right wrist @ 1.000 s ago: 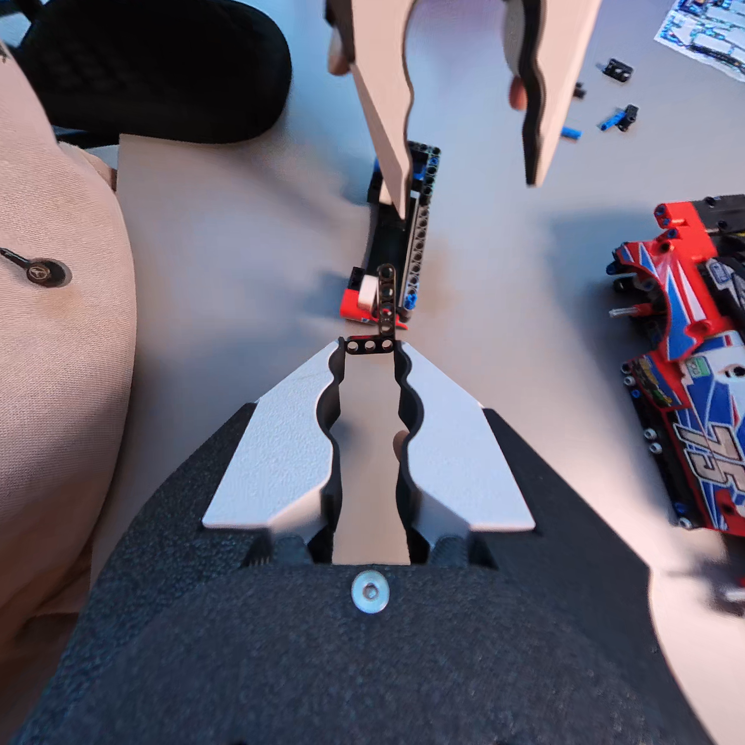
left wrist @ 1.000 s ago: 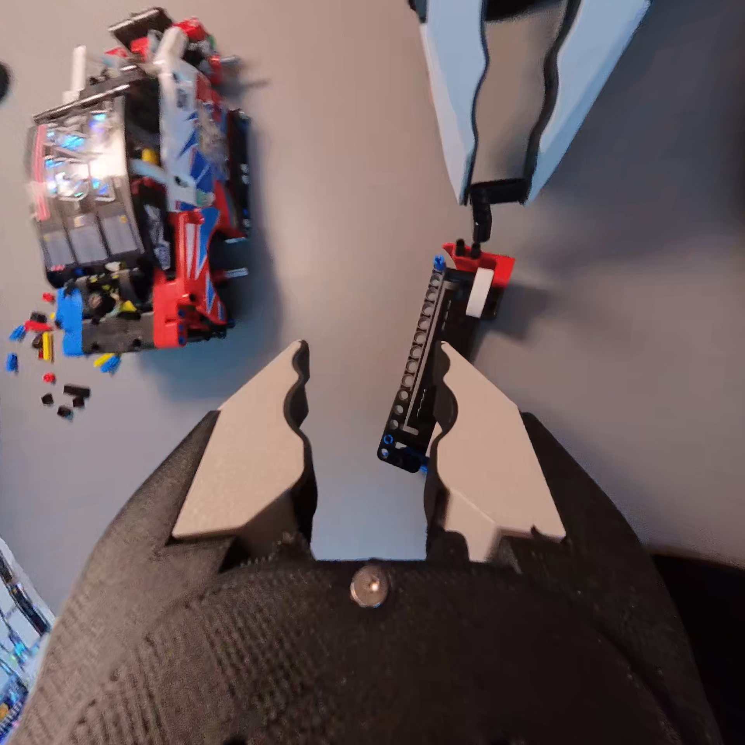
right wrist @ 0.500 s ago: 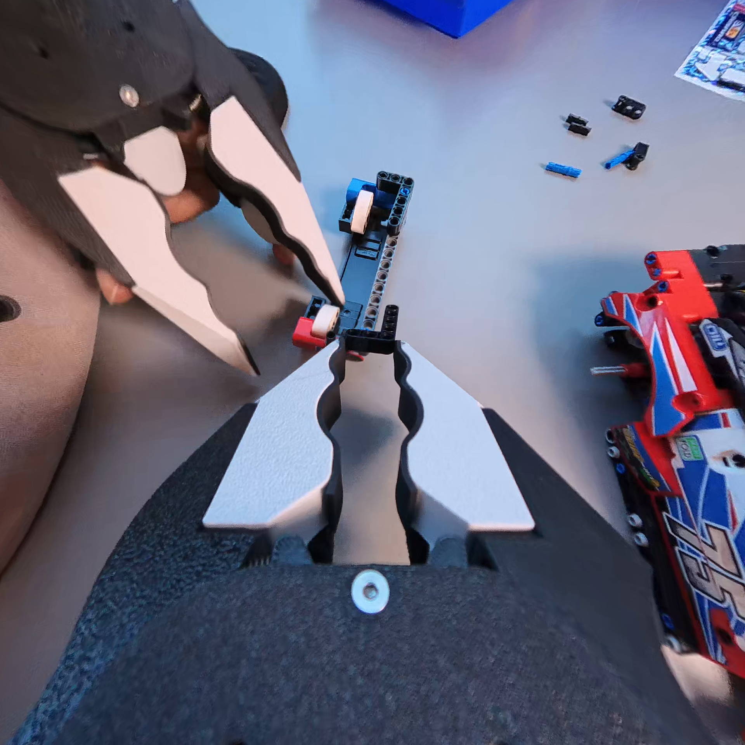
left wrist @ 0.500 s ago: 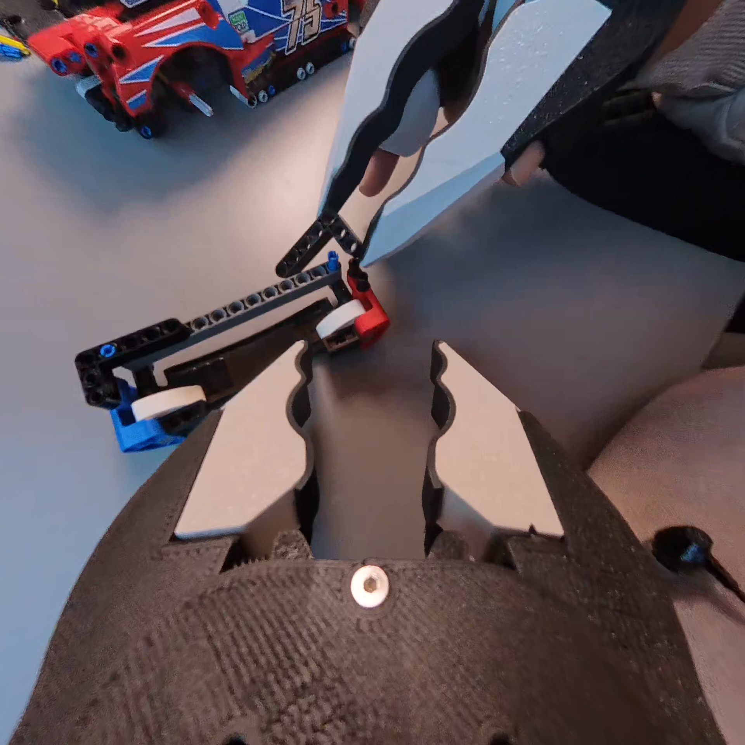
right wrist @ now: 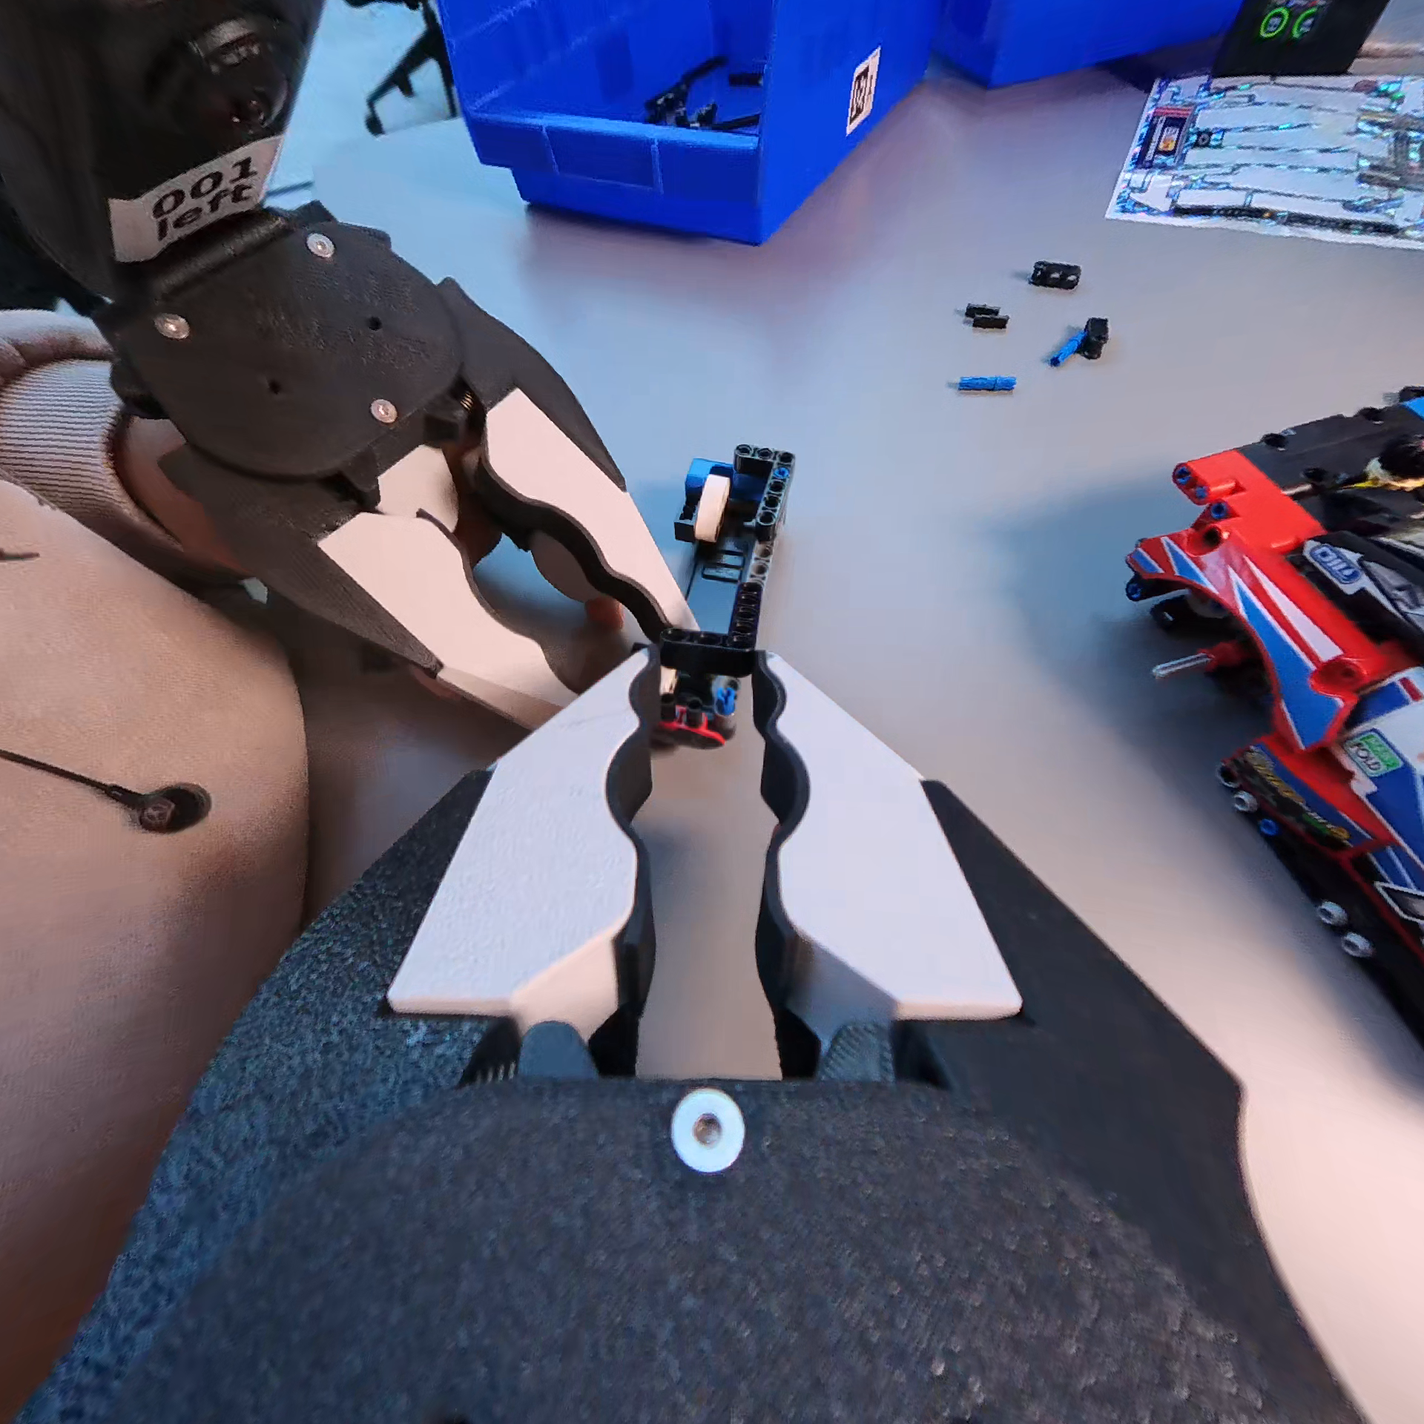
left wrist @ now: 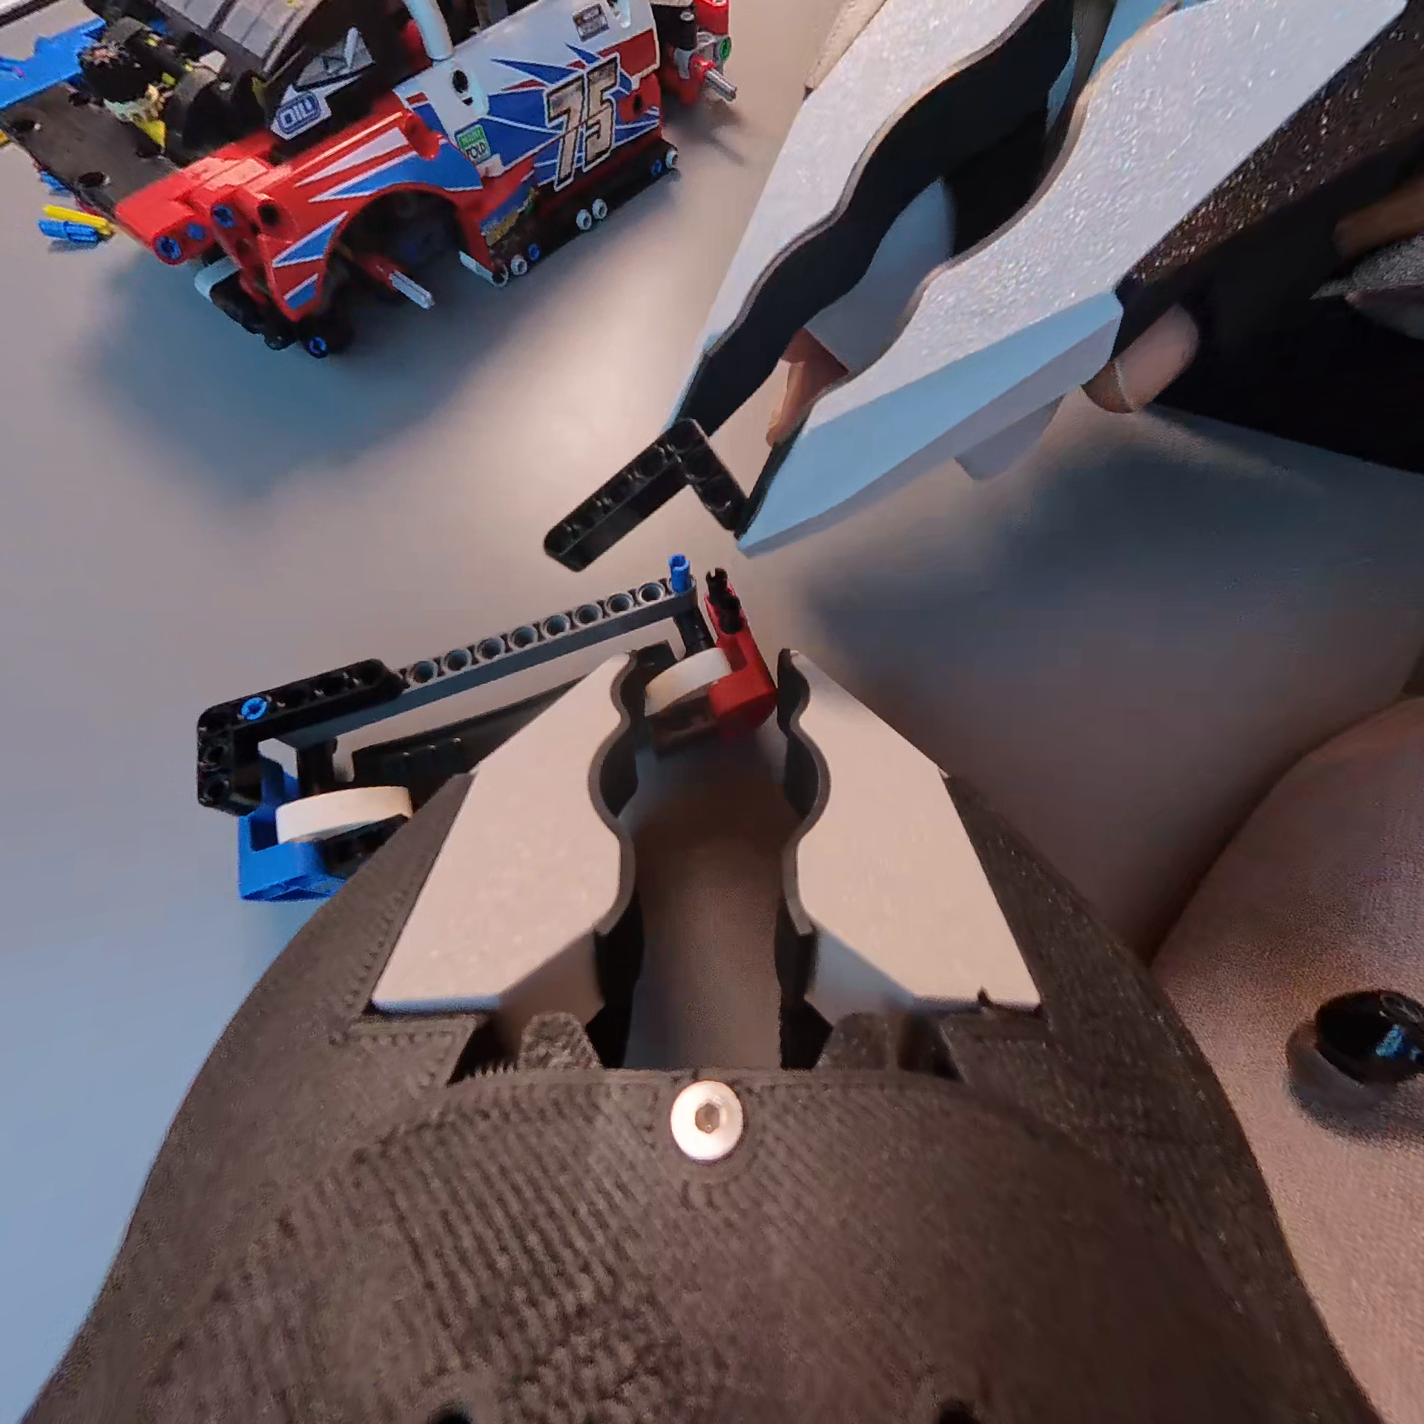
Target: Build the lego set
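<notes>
l-shaped beam (left wrist: 647, 493) pinched in right tool (right wrist: 705, 663) above frame (left wrist: 478, 670).

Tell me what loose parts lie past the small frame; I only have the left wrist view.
Observer: In the right wrist view, a blue pin and a few small black connectors lie loose beyond the frame, off to its right and apart from it.
Operator: Locate the instructions.
Observer: An instruction sheet lies flat at the far right, past those parts.
Operator: Report any parts storage.
Observer: A blue bin stands at the far side, with black pieces inside.
</notes>
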A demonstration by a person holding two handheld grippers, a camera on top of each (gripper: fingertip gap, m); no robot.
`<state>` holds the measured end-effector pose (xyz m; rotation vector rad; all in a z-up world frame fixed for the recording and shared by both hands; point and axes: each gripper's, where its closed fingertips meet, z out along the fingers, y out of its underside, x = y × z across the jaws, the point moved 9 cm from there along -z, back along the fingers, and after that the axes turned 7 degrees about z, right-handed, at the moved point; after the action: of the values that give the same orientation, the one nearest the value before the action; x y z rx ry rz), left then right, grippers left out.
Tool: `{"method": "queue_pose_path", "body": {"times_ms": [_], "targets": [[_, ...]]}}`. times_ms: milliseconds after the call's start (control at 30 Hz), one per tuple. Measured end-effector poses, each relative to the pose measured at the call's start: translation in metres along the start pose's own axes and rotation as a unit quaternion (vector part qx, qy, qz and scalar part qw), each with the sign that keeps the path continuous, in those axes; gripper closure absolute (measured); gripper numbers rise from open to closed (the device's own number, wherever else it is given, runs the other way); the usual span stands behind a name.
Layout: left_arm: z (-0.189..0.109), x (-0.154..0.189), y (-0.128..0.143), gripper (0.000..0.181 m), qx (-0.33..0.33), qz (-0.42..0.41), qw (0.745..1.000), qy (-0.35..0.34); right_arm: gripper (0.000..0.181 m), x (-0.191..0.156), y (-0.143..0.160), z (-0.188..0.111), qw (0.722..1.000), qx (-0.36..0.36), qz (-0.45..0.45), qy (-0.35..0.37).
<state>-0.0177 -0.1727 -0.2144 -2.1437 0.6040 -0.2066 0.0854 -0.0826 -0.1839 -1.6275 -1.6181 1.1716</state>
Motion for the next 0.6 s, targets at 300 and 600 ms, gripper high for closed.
{"method": "queue_pose_path", "body": {"times_ms": [300, 600], "targets": [[-0.005, 0.001, 0.003, 0.149, -0.018, 0.044, 0.997, 0.063, 0.160, -0.021, 0.014, 0.013, 0.994, -0.078, -0.053, 0.047], [-0.005, 0.001, 0.002, 0.149, -0.026, 0.059, 0.994, 0.087, 0.153, -0.024, 0.015, 0.006, 0.991, -0.123, -0.045, 0.007]]}}
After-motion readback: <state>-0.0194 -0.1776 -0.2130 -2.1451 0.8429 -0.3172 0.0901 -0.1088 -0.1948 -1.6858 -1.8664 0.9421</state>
